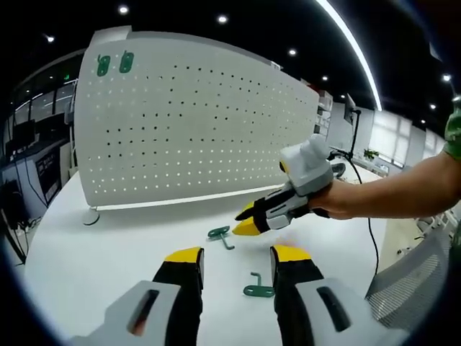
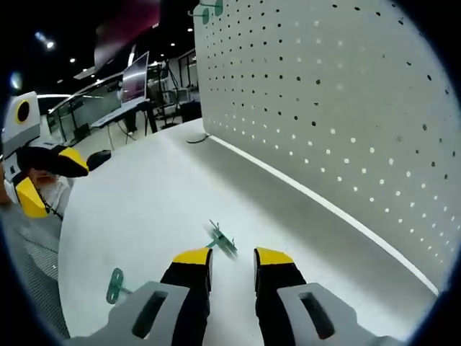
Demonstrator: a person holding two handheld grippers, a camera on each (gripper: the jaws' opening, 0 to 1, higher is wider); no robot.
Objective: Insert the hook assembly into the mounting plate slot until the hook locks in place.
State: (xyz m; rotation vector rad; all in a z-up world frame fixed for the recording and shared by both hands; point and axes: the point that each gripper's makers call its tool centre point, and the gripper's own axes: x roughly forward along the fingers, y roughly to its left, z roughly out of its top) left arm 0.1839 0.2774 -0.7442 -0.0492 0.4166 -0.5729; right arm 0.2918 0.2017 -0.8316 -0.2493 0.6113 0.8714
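A white pegboard mounting plate [image 1: 194,122] [image 2: 324,108] stands upright on the white table [image 1: 108,245]. Two green hooks [image 1: 115,63] [image 2: 207,10] hang near its top corner. Two more green hook assemblies lie flat on the table: one [image 1: 220,234] [image 2: 222,239] just ahead of my right gripper's tips, the other [image 1: 258,288] [image 2: 115,285] close to my left gripper. My left gripper [image 1: 238,256] [image 2: 50,180] is open and holds nothing. My right gripper [image 2: 233,258] [image 1: 248,223] is held low over the table by a hand, jaws partly open around nothing.
The pegboard rests on small feet [image 1: 91,216] near the table's left edge. A cable [image 1: 371,231] trails over the table's right side beside a mesh chair back [image 1: 410,281]. Desks and monitors [image 2: 133,79] stand in the office behind.
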